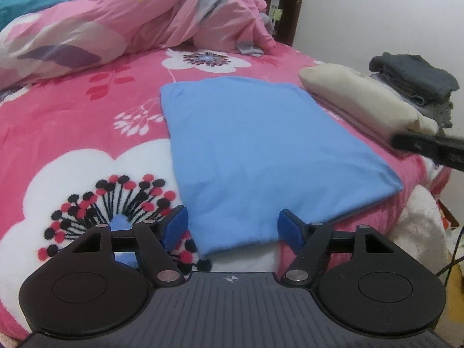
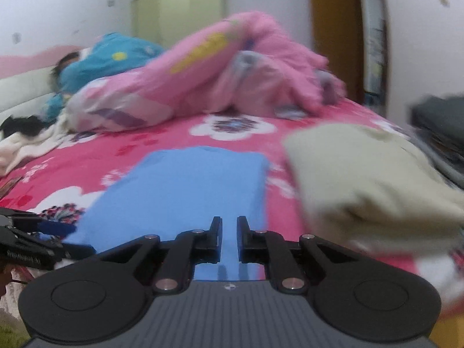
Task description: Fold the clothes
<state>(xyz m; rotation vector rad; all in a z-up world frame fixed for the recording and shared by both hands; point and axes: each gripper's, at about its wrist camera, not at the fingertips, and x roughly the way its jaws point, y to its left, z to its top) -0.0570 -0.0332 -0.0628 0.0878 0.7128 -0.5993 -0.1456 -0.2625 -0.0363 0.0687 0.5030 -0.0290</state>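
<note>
Two claws are hovering: left gripper (image 1: 230,229) gaping wide, straddling the blue garment's (image 1: 261,145) near corner; right gripper (image 2: 229,237) nearly pinched, empty. Soft, light, floppy cloth; corners look the best hold.

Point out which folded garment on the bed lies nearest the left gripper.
The blue garment: its near edge sits between the open left gripper fingers. The cream one and the dark grey one lie farther right.

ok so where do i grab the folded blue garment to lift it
Take the blue garment by its near edge, coming in low from the side nearest you. It lies flat, so only edges give purchase, and the open left gripper already straddles that near corner.
</note>
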